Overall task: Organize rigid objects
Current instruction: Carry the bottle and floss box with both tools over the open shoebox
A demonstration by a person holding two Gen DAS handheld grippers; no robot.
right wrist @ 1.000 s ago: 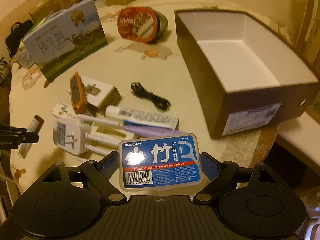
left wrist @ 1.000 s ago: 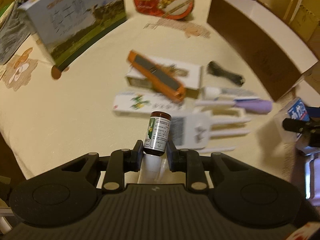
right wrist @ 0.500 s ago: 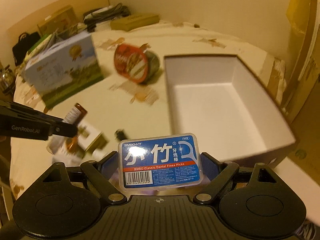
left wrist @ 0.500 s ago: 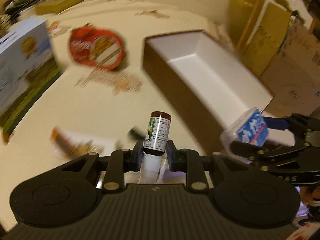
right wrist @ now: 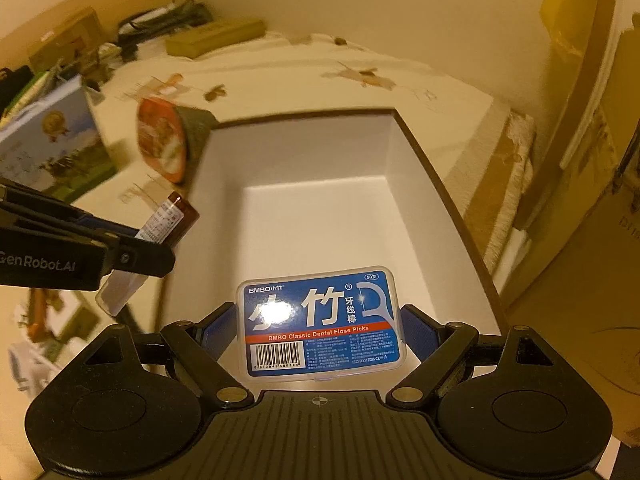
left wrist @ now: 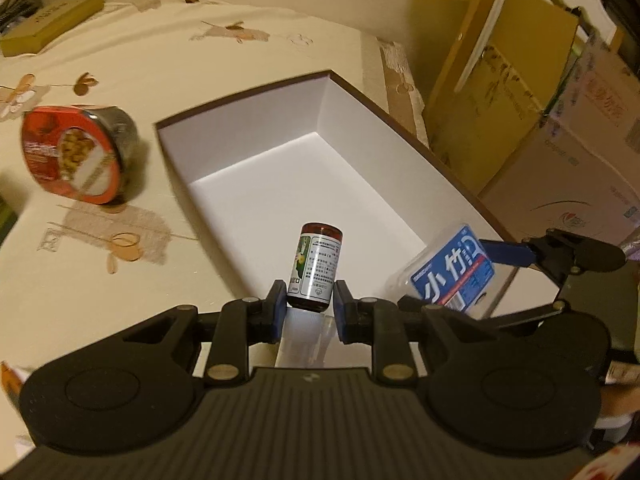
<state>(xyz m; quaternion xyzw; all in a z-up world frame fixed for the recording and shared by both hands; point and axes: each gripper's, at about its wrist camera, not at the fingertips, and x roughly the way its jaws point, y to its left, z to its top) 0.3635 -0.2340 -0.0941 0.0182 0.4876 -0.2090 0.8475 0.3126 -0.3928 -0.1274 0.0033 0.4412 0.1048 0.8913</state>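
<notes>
My left gripper (left wrist: 310, 308) is shut on a small brown bottle (left wrist: 318, 266) with a white label and clear cap, held over the near left rim of the brown box (left wrist: 256, 96) with a white inside. In the right wrist view the same bottle (right wrist: 170, 218) hangs at the box's (right wrist: 420, 152) left edge. My right gripper (right wrist: 320, 332) is shut on a blue floss pick case (right wrist: 322, 322), above the box's near end. That floss pick case (left wrist: 452, 272) shows at the right in the left wrist view. Nothing lies inside the box.
A red-lidded round food tub (left wrist: 72, 156) lies on its side left of the box on the cream tablecloth (left wrist: 100, 280). A blue-green carton (right wrist: 44, 148) and clutter stand further left. Cardboard boxes (left wrist: 560, 152) stand beyond the table's right edge.
Both grippers have swung from over the loose items on the table to the brown box, each keeping its load. The box now fills the middle of both views.
</notes>
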